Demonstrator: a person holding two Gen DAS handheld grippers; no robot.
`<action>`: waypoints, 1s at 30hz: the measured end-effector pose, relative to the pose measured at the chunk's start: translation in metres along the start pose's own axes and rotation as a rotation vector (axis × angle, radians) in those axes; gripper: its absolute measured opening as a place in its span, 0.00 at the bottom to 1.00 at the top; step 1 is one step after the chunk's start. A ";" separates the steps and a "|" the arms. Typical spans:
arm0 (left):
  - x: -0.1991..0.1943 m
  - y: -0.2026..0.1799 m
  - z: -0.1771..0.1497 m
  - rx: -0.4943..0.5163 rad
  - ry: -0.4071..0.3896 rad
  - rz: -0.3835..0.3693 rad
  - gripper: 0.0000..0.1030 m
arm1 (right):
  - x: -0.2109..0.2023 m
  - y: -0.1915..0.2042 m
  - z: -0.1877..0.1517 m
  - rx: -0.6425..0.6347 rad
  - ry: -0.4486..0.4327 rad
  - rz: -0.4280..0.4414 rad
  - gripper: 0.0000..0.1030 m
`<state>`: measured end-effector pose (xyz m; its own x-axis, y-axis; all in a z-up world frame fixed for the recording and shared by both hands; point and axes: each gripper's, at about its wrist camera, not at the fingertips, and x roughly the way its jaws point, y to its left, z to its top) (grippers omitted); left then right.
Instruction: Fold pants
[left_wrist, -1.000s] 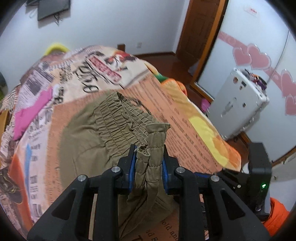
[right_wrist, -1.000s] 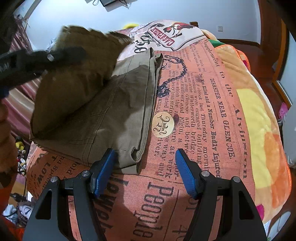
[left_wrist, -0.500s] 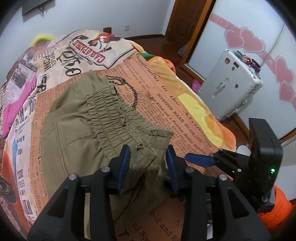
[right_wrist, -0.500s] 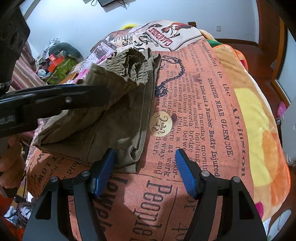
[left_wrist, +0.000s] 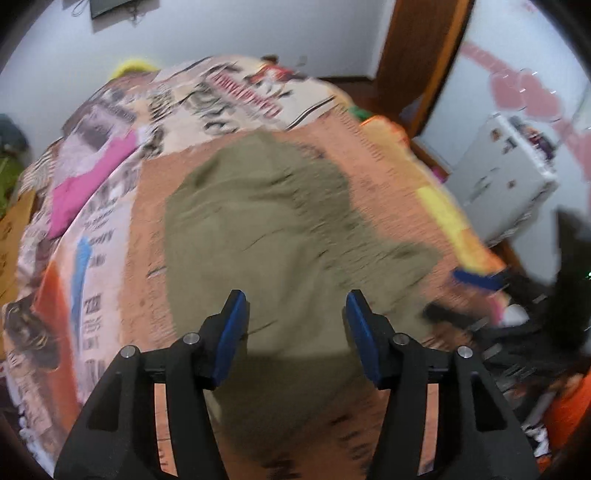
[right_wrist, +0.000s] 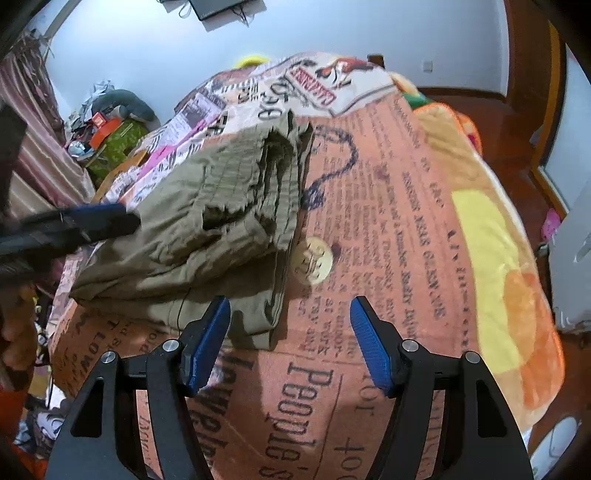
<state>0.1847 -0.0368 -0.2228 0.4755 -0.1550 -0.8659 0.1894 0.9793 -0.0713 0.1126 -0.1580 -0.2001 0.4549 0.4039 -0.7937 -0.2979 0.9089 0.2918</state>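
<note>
My left gripper (left_wrist: 293, 325) hangs wide and empty over the olive pants (right_wrist: 207, 218), which lie folded on the bed (right_wrist: 406, 206); my right gripper (right_wrist: 290, 338) gapes at their near edge; I should press flat any raised layers, squaring edges

The blanket (right_wrist: 388, 229) is printed like old newspaper: large black letters near the right gripper's view read "People", with "LOW" at its left edge. A red banner (right_wrist: 314, 86) near the far end reads "CLARKSBURG"-like lettering too distorted to be sure of. The left view is too blurred to read any print.
</note>
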 end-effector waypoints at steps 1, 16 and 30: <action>0.004 0.003 -0.005 -0.005 0.017 -0.004 0.54 | -0.002 -0.001 0.002 -0.001 -0.011 -0.006 0.62; 0.008 0.007 -0.021 -0.019 -0.001 -0.016 0.57 | 0.013 0.022 0.035 -0.042 -0.055 0.022 0.62; 0.028 0.107 0.067 -0.114 -0.057 0.162 0.63 | 0.028 0.007 0.028 -0.007 -0.016 0.059 0.73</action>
<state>0.2756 0.0548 -0.2217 0.5407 0.0016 -0.8412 0.0098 0.9999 0.0082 0.1463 -0.1373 -0.2051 0.4494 0.4585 -0.7667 -0.3309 0.8826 0.3339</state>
